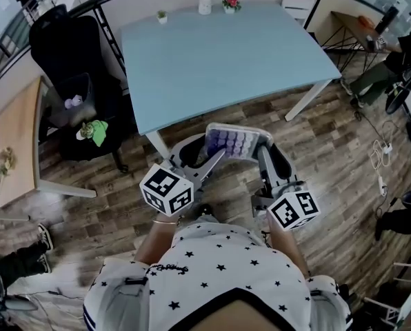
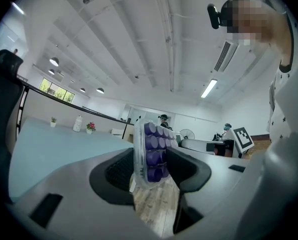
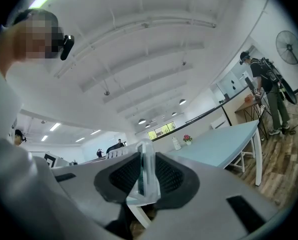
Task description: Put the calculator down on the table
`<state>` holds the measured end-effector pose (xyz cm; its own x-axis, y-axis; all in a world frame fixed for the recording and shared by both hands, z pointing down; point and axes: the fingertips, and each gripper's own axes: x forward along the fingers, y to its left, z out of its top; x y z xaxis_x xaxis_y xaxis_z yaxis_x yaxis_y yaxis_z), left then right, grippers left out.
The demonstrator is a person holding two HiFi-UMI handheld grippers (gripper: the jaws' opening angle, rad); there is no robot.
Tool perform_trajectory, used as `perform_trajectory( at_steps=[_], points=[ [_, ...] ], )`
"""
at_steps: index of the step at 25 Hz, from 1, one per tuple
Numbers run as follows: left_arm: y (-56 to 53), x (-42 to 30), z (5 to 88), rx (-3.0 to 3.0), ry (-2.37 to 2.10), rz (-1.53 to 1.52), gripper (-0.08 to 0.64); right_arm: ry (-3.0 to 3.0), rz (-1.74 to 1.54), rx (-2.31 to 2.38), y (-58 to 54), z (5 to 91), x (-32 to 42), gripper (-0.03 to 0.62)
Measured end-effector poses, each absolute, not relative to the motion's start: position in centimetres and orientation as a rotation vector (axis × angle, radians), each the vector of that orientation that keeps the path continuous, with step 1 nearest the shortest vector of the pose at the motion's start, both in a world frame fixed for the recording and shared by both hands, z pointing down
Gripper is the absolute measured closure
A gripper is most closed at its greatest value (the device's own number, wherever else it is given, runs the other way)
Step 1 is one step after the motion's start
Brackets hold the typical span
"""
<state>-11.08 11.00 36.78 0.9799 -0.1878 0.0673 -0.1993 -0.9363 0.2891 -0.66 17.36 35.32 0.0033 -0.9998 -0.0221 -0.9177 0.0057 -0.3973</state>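
The calculator (image 1: 234, 142), a clear case with purple keys, hangs over the wooden floor just short of the near edge of the light blue table (image 1: 226, 54). My left gripper (image 1: 214, 157) is shut on its left end and my right gripper (image 1: 264, 152) on its right end. In the left gripper view the calculator (image 2: 154, 154) stands on edge between the dark pads (image 2: 120, 171), keys facing right, with the left gripper (image 2: 151, 173) shut on it. In the right gripper view only the calculator's thin clear edge (image 3: 146, 176) shows, pinched in the right gripper (image 3: 148, 180).
Small potted plants (image 1: 230, 3) and a white bottle (image 1: 205, 1) stand along the table's far edge. A black chair (image 1: 74, 95) with items on its seat is left of the table, a wooden desk (image 1: 12, 143) further left. Cables (image 1: 381, 157) lie on the floor at right.
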Motion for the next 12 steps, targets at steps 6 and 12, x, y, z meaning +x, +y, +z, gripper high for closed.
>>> perform_trajectory(
  at_steps=[6, 12],
  points=[
    [10.5, -10.9, 37.9, 2.808, -0.271, 0.078, 0.35, 1.969, -0.426, -2.0, 16.9, 36.5, -0.5, 0.506],
    [8.9, -10.8, 38.4, 2.794, -0.332, 0.089, 0.35, 2.002, -0.457, -1.958, 14.9, 37.0, -0.1, 0.506]
  ],
)
